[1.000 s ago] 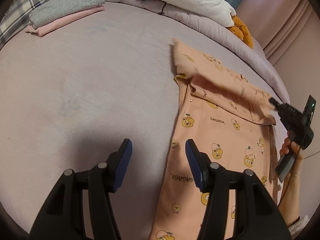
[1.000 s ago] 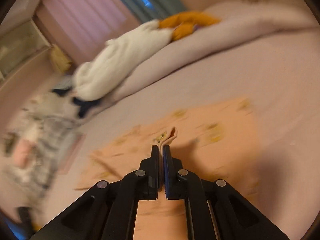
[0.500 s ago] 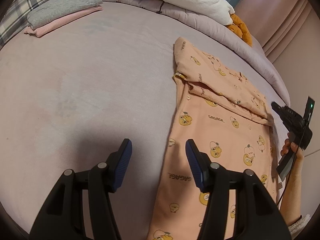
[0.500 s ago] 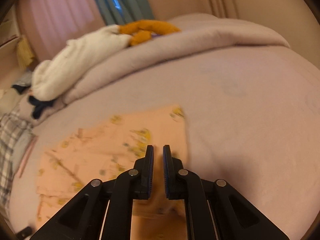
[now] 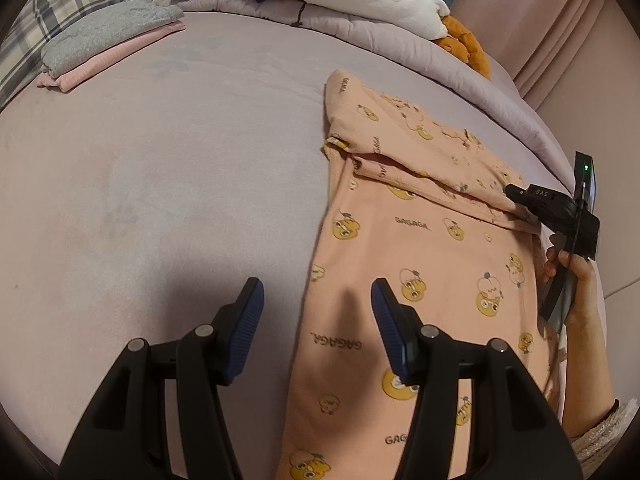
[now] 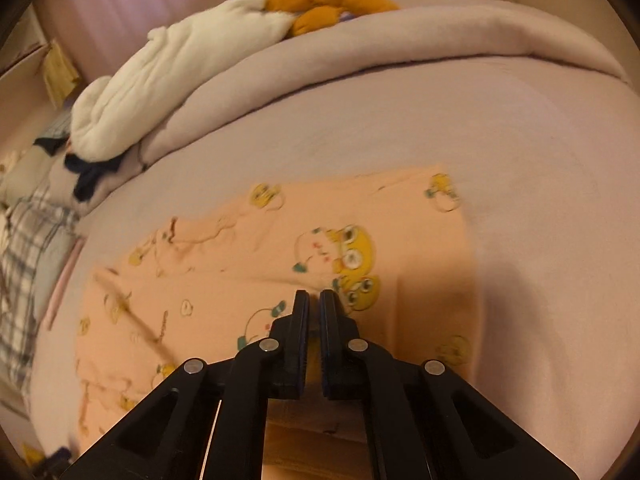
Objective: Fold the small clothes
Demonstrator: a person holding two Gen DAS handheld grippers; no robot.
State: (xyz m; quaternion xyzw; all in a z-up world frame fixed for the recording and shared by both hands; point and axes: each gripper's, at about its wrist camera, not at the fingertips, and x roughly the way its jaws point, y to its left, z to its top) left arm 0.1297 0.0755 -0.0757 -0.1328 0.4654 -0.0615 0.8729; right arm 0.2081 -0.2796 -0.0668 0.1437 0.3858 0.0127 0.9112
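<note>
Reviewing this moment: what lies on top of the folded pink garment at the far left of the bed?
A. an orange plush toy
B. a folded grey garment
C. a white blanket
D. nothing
B: in the left wrist view a folded grey garment sits stacked on the folded pink garment, apart from the peach printed garment.

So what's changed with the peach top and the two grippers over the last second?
The right gripper carried the fold of the peach printed top across, let it go and now hovers over it, jaws shut and empty. That fold now lies flat across the top's upper part. The left gripper stayed open over the top's left edge; the folded grey and pink stack hasn't moved.
</note>
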